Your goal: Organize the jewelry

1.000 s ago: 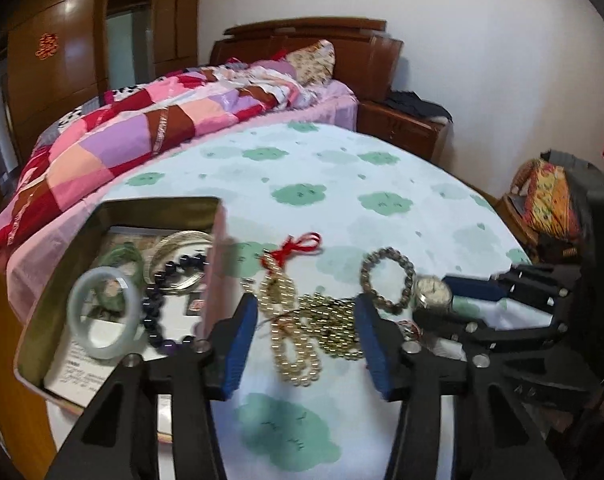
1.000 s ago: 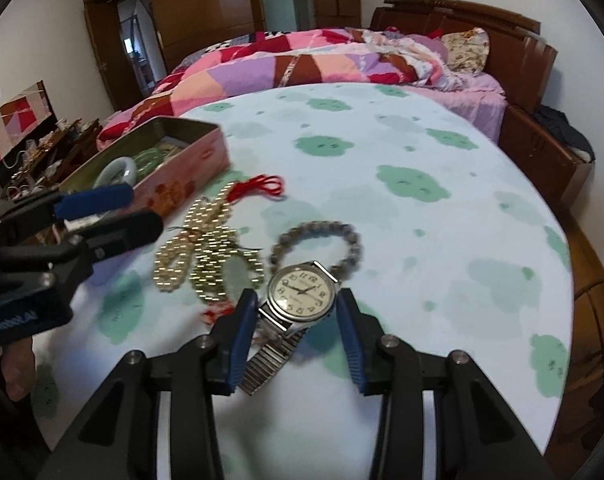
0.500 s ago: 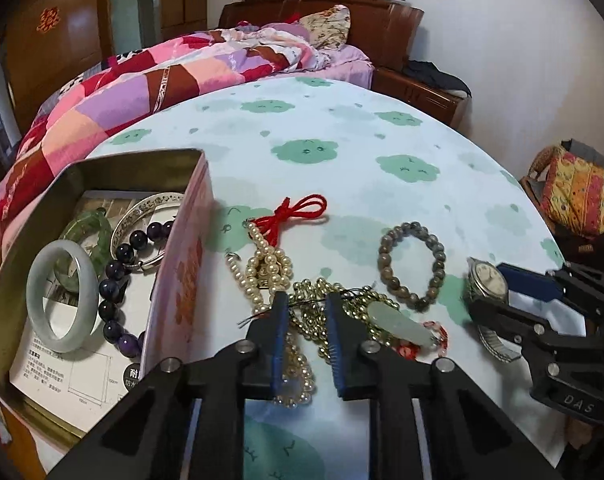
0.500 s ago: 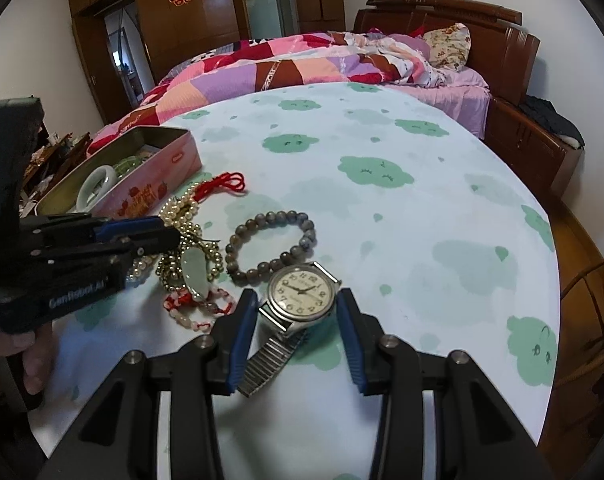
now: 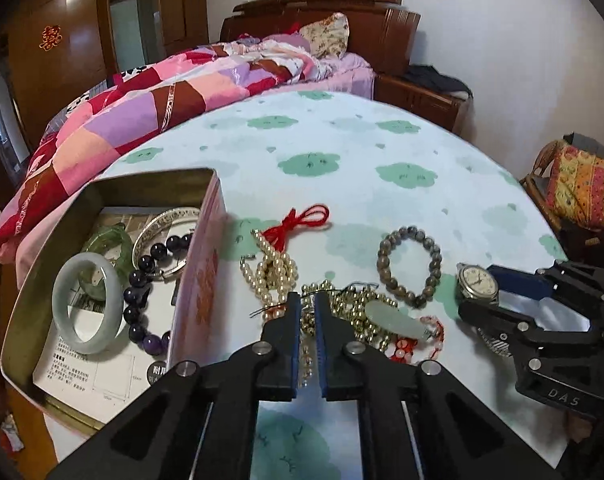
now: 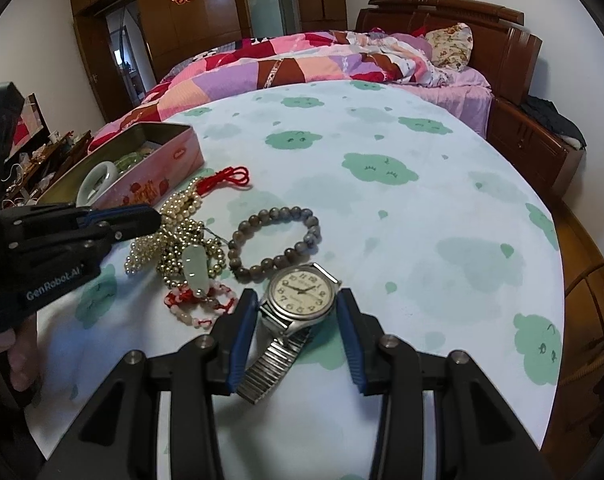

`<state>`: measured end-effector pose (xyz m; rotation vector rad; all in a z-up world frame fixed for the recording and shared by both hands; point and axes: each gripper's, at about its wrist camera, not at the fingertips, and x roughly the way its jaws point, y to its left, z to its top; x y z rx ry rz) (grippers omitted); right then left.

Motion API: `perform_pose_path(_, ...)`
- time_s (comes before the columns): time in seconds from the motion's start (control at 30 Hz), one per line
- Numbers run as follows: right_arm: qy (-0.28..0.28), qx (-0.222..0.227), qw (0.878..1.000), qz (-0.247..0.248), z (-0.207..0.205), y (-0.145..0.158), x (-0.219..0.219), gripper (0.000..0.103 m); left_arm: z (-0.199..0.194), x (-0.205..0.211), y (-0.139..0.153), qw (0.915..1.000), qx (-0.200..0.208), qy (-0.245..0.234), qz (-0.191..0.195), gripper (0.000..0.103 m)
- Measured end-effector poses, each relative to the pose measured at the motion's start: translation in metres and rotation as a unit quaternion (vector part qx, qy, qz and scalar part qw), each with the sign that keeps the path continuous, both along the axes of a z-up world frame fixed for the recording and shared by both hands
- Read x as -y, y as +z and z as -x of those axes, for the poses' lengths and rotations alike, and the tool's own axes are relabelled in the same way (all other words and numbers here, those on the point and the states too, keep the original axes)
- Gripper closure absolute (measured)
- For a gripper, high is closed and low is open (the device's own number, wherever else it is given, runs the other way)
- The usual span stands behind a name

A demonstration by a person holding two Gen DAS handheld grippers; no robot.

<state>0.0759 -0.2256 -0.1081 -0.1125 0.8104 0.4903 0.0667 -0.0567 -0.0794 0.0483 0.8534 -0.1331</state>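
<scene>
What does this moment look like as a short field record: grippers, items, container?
left gripper: jaws have just been closing, pinching the gold bead strand
right gripper: jaws astride the wristwatch, pads not pressing it
loose on table: pearl strand with red cord, grey bead bracelet, jade pendant
tin box: holds pale jade bangle, green bangle, silver bangle, purple bead bracelet
</scene>
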Motion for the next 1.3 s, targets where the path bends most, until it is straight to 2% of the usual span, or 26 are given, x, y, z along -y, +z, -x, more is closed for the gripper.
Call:
perform_pose_path(0.07,0.002,0.001,1.000,0.001,0.001,0.000,-0.001,0.060,-0.001,0.001,-0.006,0.9999,-0.011,-0.007,0.009,0.083)
perform_pose_path(0.23,0.002,0.000,1.000,0.000,0.001,-0.001,-0.002,0.060,0.001,-0.003,-0.001,0.9998,-0.002,0.011,0.015,0.081)
perform_pose_path(0.3,0.002,0.000,1.000,-0.002,0.001,-0.001,-0.002,0.060,0.005,-0.001,0.004,0.9998,0.005,0.005,0.020,0.068)
perform_pose_path(0.33,0.002,0.000,1.000,-0.002,0.001,-0.001,-0.002,0.060,0.007,0.002,0.006,0.9997,0.010,-0.001,0.022,0.055)
perform_pose_path(0.37,0.002,0.000,1.000,-0.002,0.001,-0.001,-0.002,0.060,0.009,0.004,0.008,0.9996,0.014,-0.005,0.024,0.048)
perform_pose_path(0.6,-0.013,0.006,1.000,-0.001,-0.003,0.007,0.012,0.060,0.016,0.038,0.007,0.9977,0.018,-0.065,0.008,0.048)
perform_pose_path(0.7,-0.024,0.006,1.000,-0.003,-0.006,0.008,0.021,0.060,0.014,0.047,0.000,0.9969,0.005,-0.078,-0.004,0.048)
perform_pose_path(0.83,-0.028,0.005,1.000,-0.004,-0.007,0.007,0.025,0.060,0.011,0.056,-0.007,0.9950,-0.010,-0.100,-0.007,0.061)
perform_pose_path(0.9,-0.026,0.006,1.000,-0.004,-0.007,0.007,0.025,0.060,0.010,0.061,-0.010,0.9943,-0.010,-0.105,-0.016,0.062)
perform_pose_path(0.93,-0.025,0.006,1.000,-0.004,-0.007,0.007,0.025,0.060,0.010,0.061,-0.010,0.9942,-0.010,-0.106,-0.017,0.071)
perform_pose_path(0.97,-0.024,0.007,1.000,-0.004,-0.006,0.007,0.025,0.060,0.010,0.061,-0.010,0.9939,-0.011,-0.109,-0.014,0.092)
perform_pose_path(1.1,-0.025,0.010,1.000,-0.006,-0.006,0.009,0.026,0.060,0.015,0.060,-0.005,0.9931,-0.005,-0.117,-0.004,0.094)
perform_pose_path(1.3,-0.030,0.017,0.999,-0.013,-0.005,0.014,0.029,0.060,0.027,0.051,0.023,0.9924,0.030,-0.117,0.026,0.094)
